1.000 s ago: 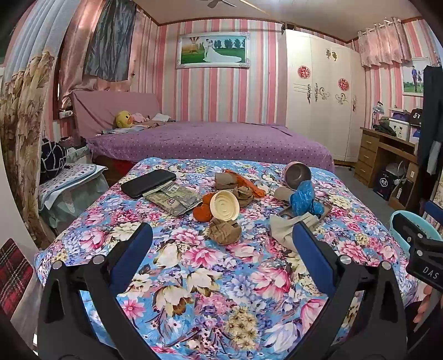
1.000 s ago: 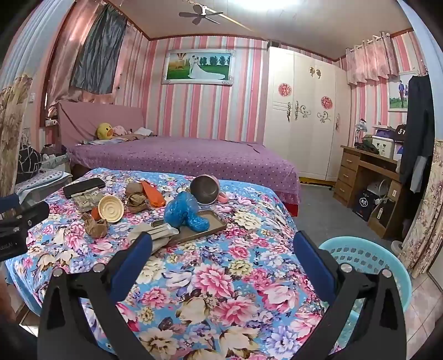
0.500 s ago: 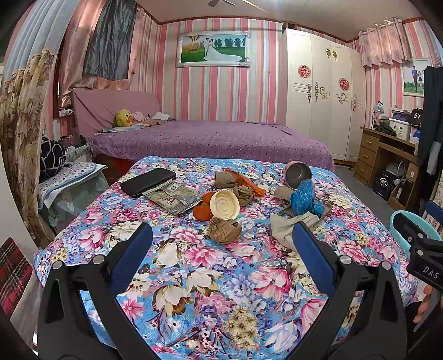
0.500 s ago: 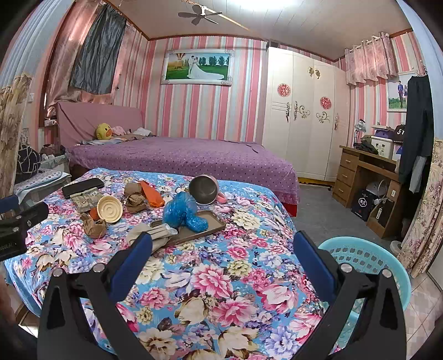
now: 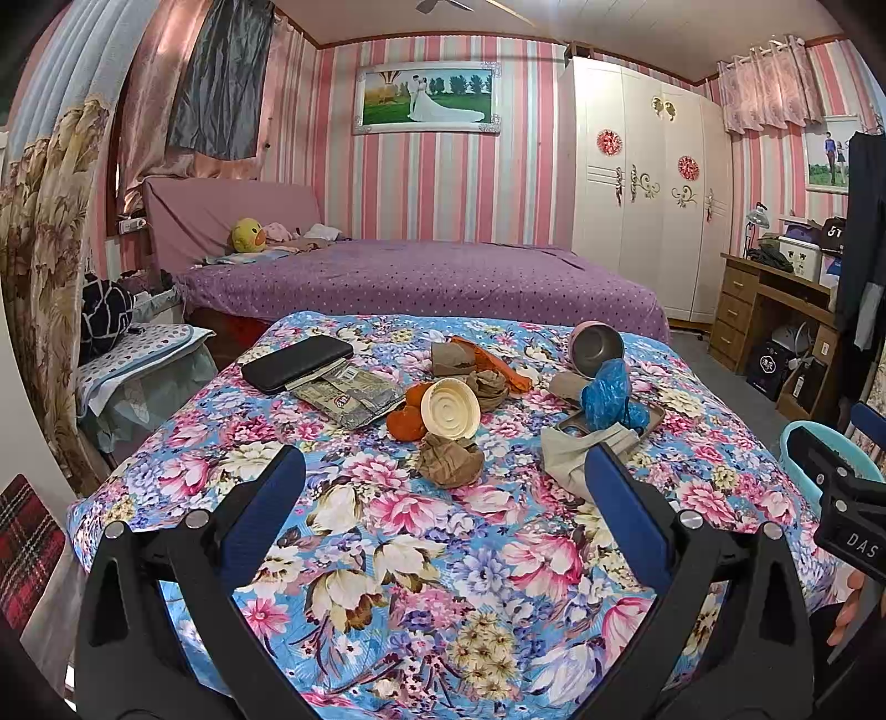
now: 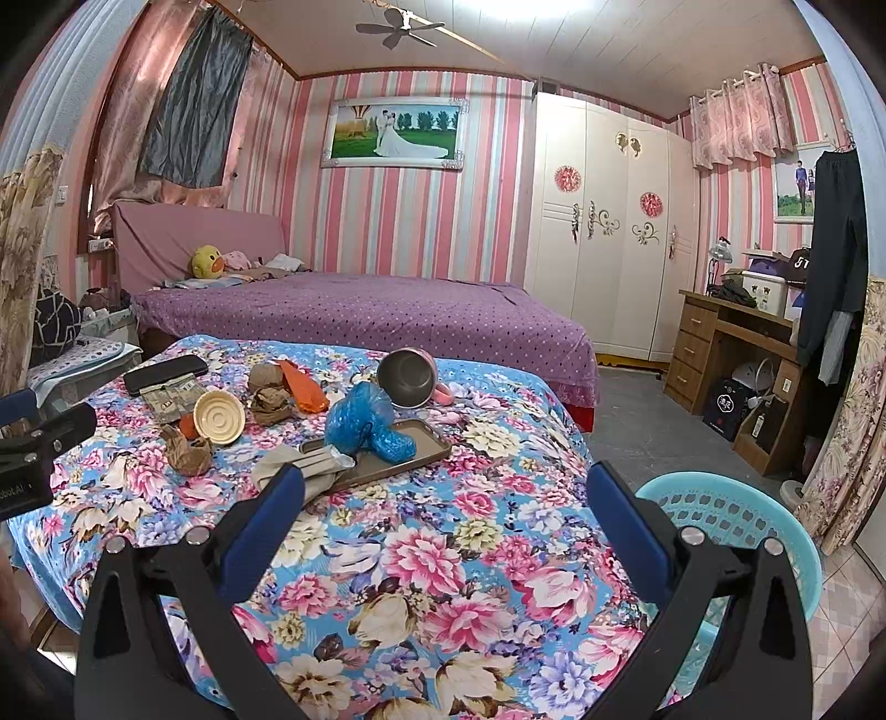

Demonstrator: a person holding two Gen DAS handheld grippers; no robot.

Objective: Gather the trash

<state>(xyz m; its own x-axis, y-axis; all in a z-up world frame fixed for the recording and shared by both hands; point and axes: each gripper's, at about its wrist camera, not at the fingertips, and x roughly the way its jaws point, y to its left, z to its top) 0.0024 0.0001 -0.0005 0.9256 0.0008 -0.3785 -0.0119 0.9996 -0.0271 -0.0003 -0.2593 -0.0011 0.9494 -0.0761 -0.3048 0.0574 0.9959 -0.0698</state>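
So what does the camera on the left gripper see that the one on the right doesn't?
Only the left wrist view shows the red plaid cloth at the lower left edge. Only the right wrist view shows the ceiling fan whole and the inside of the turquoise basket. Both show the floral cloth, the crumpled brown paper, the cream lid, the blue bag, and open jaws on the left gripper and right gripper.

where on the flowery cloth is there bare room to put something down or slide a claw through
The near half of the floral cloth is bare, from the brown paper wad down to the near edge. The strip right of the tray, toward the teal basket, is also free. The far middle is crowded: cream lid, black wallet, metal cup, blue bag.
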